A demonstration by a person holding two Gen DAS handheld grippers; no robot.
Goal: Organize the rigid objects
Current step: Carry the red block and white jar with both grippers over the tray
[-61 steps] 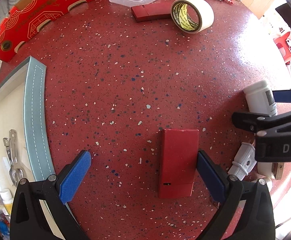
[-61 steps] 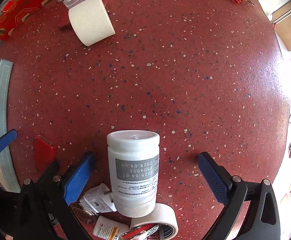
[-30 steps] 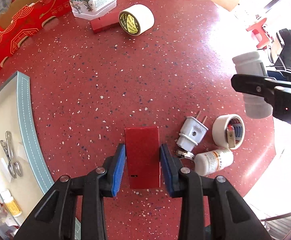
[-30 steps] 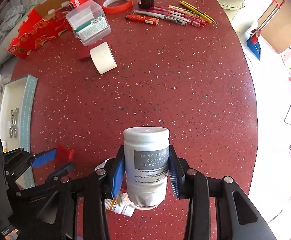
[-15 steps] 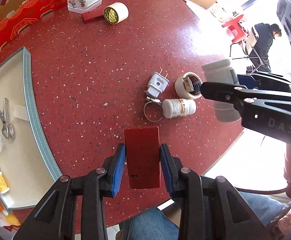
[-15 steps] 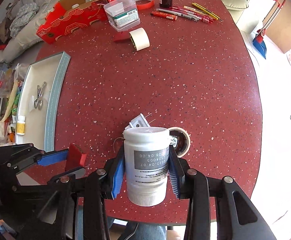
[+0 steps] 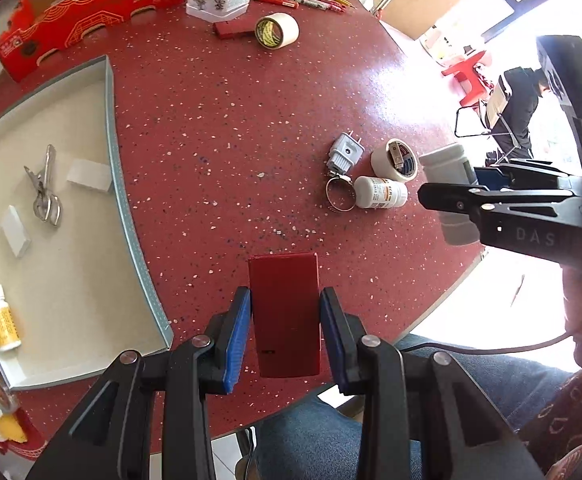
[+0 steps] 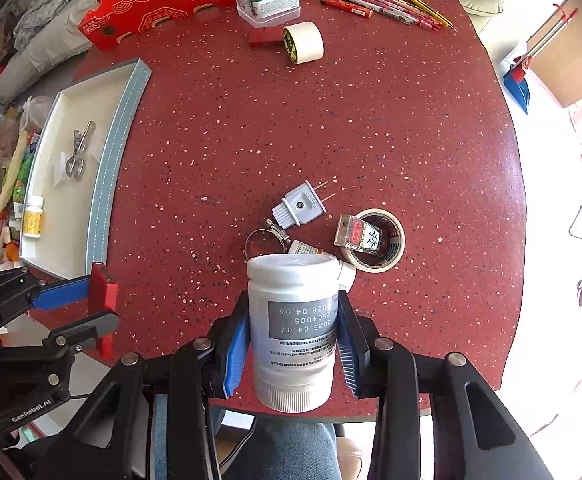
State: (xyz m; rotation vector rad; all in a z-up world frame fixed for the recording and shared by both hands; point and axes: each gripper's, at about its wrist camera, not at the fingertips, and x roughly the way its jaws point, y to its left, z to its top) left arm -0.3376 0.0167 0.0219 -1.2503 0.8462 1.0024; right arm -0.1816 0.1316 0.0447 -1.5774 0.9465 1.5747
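the white bottle (image 8: 295, 332) is being pinched by the right tongs (image 8: 293, 346), its base being hidden behind the pads at lower centre. a small bottle (image 8: 341, 270) is being half covered by it. the red box (image 7: 283, 314) is being pinched by the left tongs (image 7: 285, 338), lower centre, above the red surface (image 7: 231, 128). a tray (image 7: 123, 184) is being cut off at the left.
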